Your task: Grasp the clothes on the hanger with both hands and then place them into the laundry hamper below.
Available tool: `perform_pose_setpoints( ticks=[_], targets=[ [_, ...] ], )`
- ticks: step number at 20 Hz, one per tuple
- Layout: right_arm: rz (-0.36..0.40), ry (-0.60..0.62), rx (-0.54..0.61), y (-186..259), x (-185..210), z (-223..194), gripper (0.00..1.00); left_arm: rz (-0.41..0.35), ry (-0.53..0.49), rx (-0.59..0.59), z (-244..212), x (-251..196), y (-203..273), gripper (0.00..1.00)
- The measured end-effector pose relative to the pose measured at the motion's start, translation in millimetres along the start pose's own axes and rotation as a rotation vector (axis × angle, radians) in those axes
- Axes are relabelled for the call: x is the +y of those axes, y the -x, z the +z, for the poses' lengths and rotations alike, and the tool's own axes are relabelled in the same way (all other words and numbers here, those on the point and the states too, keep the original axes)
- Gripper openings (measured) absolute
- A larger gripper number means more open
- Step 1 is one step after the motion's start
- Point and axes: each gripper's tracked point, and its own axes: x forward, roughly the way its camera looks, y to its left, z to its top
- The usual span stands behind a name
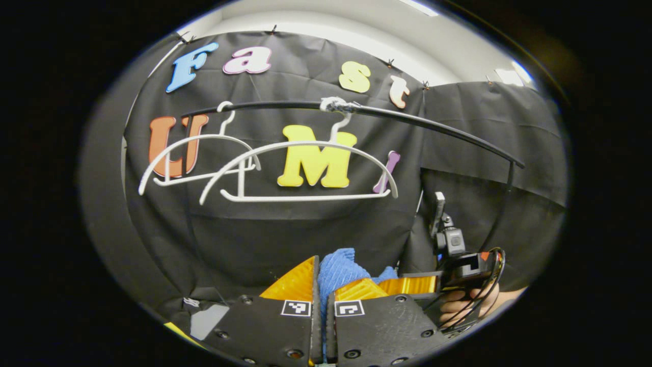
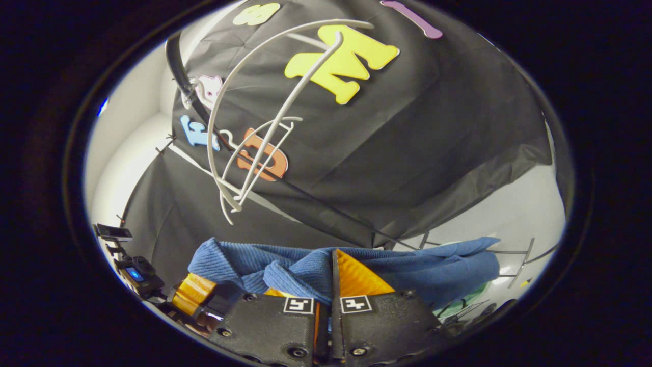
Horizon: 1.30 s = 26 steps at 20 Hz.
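A blue ribbed garment (image 2: 356, 267) is pinched between the fingers of the right gripper (image 2: 328, 285), which are drawn almost together with the cloth bunched in the narrow gap; the rest of the garment is spread out to the far side, draped over a thin wire frame (image 2: 514, 255) that may be the hamper's rim, though this cannot be told for certain. In the left gripper view, the left gripper (image 1: 322, 288) is likewise seen nearly closed on a fold of the same blue cloth (image 1: 336, 270), which rises between the two fingers. Both white hangers (image 1: 300, 171) are seen bare on the black rail (image 1: 407, 120), well above the grippers, so the garment is judged to be already off its hanger. The other gripper, held in a hand (image 1: 461, 306), is seen just beside the left one. The step in hand is therefore judged to be the carrying down of the garment toward the hamper. For the next move, both holds would need to be kept until the cloth is over the hamper's opening, and then both pairs of fingers opened together so that the garment drops inside rather than catching on the rim.
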Motion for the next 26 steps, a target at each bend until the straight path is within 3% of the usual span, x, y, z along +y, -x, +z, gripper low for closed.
perform_pose_setpoints(
  ticks=[3,4,7,11,16,21,26],
  targets=[
    [0.024,-0.025,0.016,0,4,-4,0.06,-0.007,0.009,-0.009,-1,-1,-2,0.08],
    [0.01,-0.025,0.01,-1,-1,-5,0.06,-0.007,0.018,-0.003,-4,2,-2,0.03],
    [-0.051,-0.052,0.035,-12,-26,-15,0.06,-0.004,0.073,0.044,-26,14,-8,0.04],
    [-0.211,-0.023,0.08,-27,-84,-32,0.06,0.024,0.117,0.151,-81,33,-17,0.03],
    [-0.373,-0.091,0.183,-45,-154,-73,0.06,0.094,0.126,0.297,-149,54,-32,0.03],
    [-0.5,-0.079,0.223,-59,-198,-90,0.06,0.127,0.152,0.404,-199,62,-40,0.04],
    [-0.57,-0.066,0.257,-73,-218,-94,0.07,0.175,0.135,0.482,-231,77,-47,0.03]
  ],
)
